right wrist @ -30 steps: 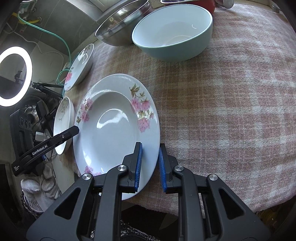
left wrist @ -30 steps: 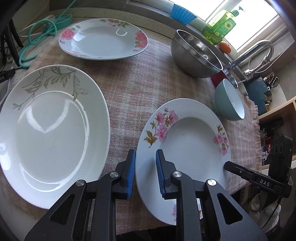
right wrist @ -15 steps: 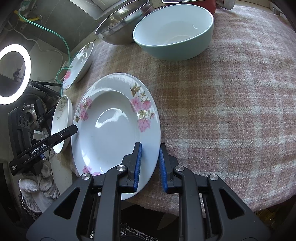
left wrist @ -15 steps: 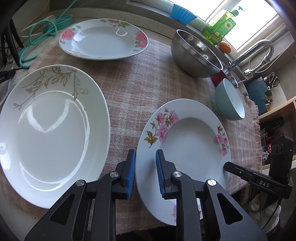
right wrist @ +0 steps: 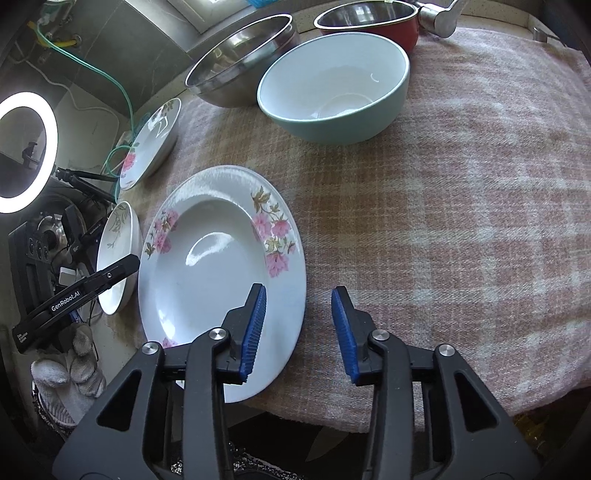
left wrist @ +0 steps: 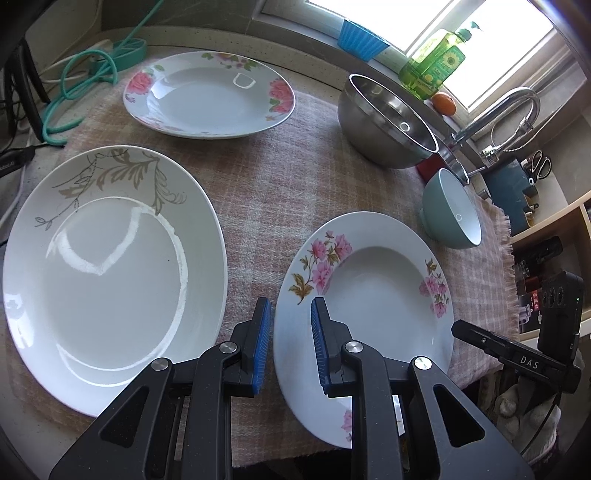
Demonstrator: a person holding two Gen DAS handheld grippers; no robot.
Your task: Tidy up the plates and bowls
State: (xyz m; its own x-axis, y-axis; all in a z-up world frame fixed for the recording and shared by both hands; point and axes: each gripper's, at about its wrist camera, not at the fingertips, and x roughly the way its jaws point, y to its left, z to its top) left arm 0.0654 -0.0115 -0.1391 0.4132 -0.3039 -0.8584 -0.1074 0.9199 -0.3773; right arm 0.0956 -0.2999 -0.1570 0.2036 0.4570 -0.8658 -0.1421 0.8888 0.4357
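Both jaws straddle the floral plate (left wrist: pixel 384 280) rim — right (right wrist: pixel 298 328) wider.

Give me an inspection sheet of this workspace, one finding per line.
Surface: pink plaid cloth.
Job's things: near floral plate, far floral plate, leaf plate, teal bowl, steel bowl.
Clutter: red pot, soap bottle, orange.
Grippers: left gripper jaws straddle the near plate's rim; right gripper open over the same plate's edge.
Cables: green hose.
Surroundings: faucet, ring light.
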